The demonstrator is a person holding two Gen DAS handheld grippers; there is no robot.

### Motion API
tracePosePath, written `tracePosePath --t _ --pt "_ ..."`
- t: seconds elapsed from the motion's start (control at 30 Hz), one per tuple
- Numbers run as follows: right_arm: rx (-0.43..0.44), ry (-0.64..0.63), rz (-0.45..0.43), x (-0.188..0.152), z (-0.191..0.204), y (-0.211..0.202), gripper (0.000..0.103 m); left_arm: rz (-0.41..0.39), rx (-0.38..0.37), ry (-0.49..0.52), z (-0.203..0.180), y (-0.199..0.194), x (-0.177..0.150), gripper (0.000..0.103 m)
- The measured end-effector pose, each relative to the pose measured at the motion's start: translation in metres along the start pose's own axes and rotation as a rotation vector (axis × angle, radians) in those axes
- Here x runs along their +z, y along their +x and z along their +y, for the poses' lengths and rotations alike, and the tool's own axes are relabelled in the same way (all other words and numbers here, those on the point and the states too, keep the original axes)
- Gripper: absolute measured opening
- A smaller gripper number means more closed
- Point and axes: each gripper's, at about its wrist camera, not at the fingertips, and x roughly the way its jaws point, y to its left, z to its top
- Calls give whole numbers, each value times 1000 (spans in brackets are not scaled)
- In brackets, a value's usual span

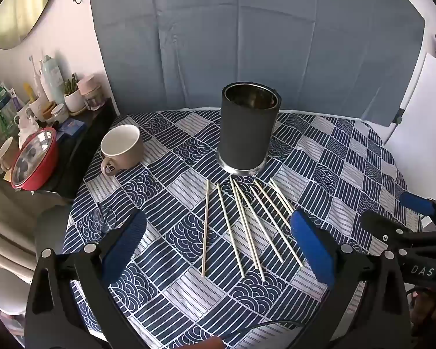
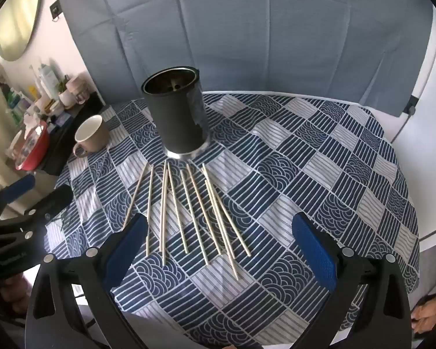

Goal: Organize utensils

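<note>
- Chopsticks [image 1: 248,226], about 9 by count, lie fanned on the tablecloth [image 1: 348,157] just in front of the holder [image 1: 248,131], tips toward it; a few cross or touch near the far ends.
- They look thin, stiff, light and smooth, so likely to roll or slip; a pinch near the middle of 1 stick, across its length, seems safest.
- Sticks at the edges of the fan lie more apart and look easier to take than the crossed ones.
- Holder stands upright, tall and open-topped; a careless bump might tip it.
- Left gripper [image 1: 218,247] and right gripper [image 2: 219,247] both hover over the near ends, jaws wide, holding nothing.
- Mug [image 1: 122,148] sits left of the holder, well apart from the sticks; nothing blocks the way.
- Side shelf with the red bowl [image 1: 33,163] is off the table.
</note>
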Motion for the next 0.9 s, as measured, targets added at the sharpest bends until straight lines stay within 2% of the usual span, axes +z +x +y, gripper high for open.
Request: tracePosePath --t 0.9 --pt "28 10 28 -4 0 1 95 11 4 27 -7 -2 0 97"
